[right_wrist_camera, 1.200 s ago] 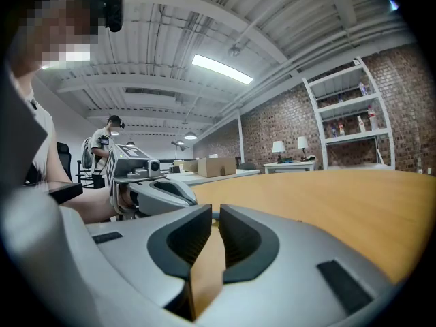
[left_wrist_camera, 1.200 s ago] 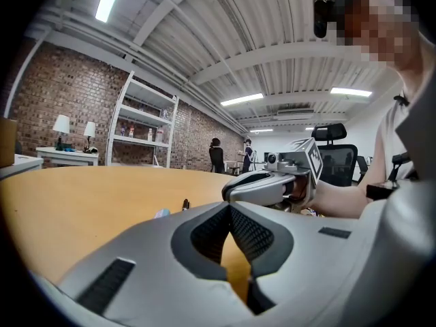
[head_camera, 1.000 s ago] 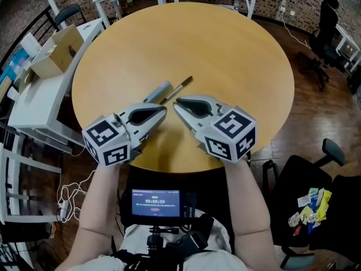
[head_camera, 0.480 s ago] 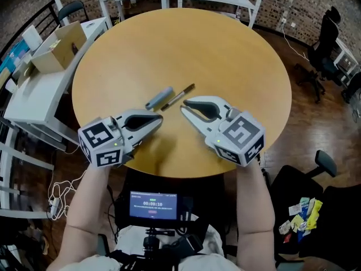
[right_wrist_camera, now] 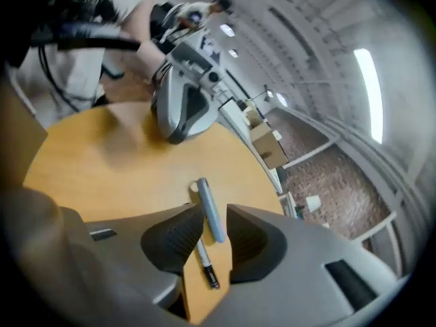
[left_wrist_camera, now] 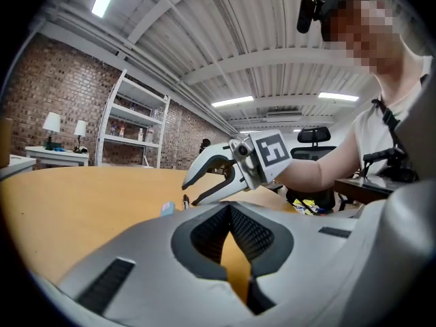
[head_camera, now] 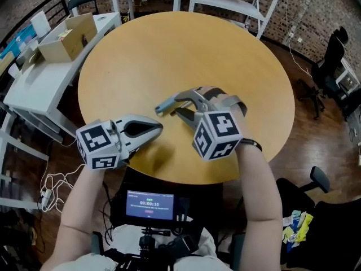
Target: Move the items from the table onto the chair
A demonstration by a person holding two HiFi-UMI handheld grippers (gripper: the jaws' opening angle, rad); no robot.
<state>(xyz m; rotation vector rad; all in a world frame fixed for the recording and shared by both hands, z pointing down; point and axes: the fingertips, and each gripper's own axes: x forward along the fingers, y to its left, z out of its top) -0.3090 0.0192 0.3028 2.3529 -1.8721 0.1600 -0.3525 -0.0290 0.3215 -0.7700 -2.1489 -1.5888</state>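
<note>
The right gripper (head_camera: 177, 106) reaches in over the round wooden surface (head_camera: 225, 55), rolled onto its side. Its jaws have just been opening and now stand apart. The right gripper view shows a blue-grey tube (right_wrist_camera: 210, 213) and a thin dark-tipped pen (right_wrist_camera: 204, 261) lying flat on the wood in the gap between the pads. The tube runs close along one pad, but whether it touches cannot be made out. The picture is smeared there.

From the head view only one end of the tube (head_camera: 164, 105) pokes out past the jaw tips. The pen is covered entirely by the gripper body, and the marker cube (head_camera: 217, 134) hides the hand behind it.

The left gripper (head_camera: 159, 127) sits near the surface's front edge, apart from both items. Its jaws are together at the tips with nothing between them, and only bare wood shows through the oval gap behind the tips. Its own view catches the right gripper's jaw tips over the two items, which are small and low on the wood.

The black chair (head_camera: 333, 224) stands at the lower right, well apart from the surface and cut off by the frame edge. A few bright packets (head_camera: 296, 224) lie on it — too small to identify.
</note>
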